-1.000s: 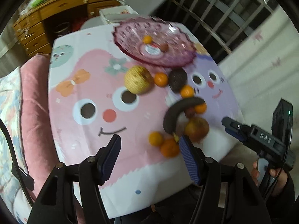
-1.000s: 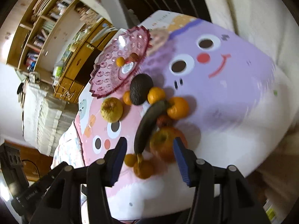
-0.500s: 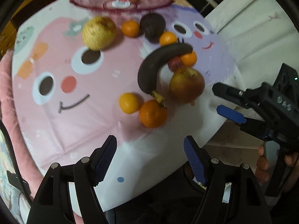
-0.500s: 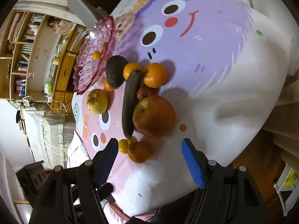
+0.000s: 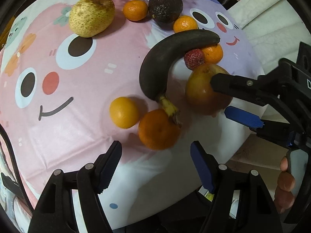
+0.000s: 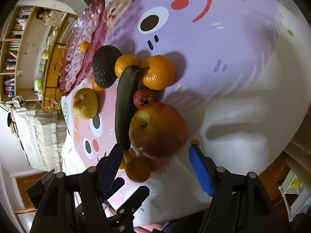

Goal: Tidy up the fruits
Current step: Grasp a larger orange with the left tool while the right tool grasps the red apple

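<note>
Fruit lies on a cartoon tablecloth (image 5: 77, 97): a red-yellow apple (image 5: 204, 91) (image 6: 157, 128), a blackened banana (image 5: 167, 62) (image 6: 126, 104), several oranges, one nearest me (image 5: 158, 130), a small red fruit (image 5: 194, 59), an avocado (image 5: 165, 5) and a speckled pear (image 5: 91, 15). My left gripper (image 5: 155, 167) is open, just short of the nearest orange. My right gripper (image 6: 155, 161) is open, its jaws either side of the apple's near end; it also shows in the left wrist view (image 5: 229, 99).
A pink glass plate (image 6: 85, 44) stands at the far side with a small orange (image 6: 84, 46) in it. The table edge runs just below both grippers. Wooden shelves (image 6: 11, 38) and a bed stand beyond the table.
Both grippers have moved in closer to the fruit. The right gripper's jaws now reach around the apple; the left one has come down toward the nearest orange.
</note>
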`<state>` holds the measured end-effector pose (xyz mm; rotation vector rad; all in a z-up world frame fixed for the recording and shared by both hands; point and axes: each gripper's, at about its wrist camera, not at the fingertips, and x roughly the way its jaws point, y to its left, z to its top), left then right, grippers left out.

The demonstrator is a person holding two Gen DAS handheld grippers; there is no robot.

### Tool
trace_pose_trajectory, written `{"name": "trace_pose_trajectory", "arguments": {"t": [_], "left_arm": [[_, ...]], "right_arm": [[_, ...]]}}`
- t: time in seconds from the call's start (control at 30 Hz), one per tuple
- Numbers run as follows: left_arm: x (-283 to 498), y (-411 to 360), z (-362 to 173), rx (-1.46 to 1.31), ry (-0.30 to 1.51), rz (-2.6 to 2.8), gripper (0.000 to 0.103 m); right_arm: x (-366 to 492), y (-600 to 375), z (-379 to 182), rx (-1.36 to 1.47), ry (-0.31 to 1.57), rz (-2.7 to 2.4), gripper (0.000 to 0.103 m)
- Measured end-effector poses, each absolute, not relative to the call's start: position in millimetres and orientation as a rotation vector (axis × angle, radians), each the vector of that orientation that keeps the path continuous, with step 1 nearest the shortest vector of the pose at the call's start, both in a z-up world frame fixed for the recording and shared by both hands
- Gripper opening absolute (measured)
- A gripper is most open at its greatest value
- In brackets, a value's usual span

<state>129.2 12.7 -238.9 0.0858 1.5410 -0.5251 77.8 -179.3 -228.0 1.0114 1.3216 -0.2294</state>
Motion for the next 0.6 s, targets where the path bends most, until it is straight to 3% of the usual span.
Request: {"name": "trace_pose_trajectory", "arguments": {"t": [0.6], "left_arm": [[152, 8, -257, -0.054, 1.613, -0.456, 0.045]], "right_arm": [[111, -183, -248, 0.943, 1.488, -0.238, 0.073]]}}
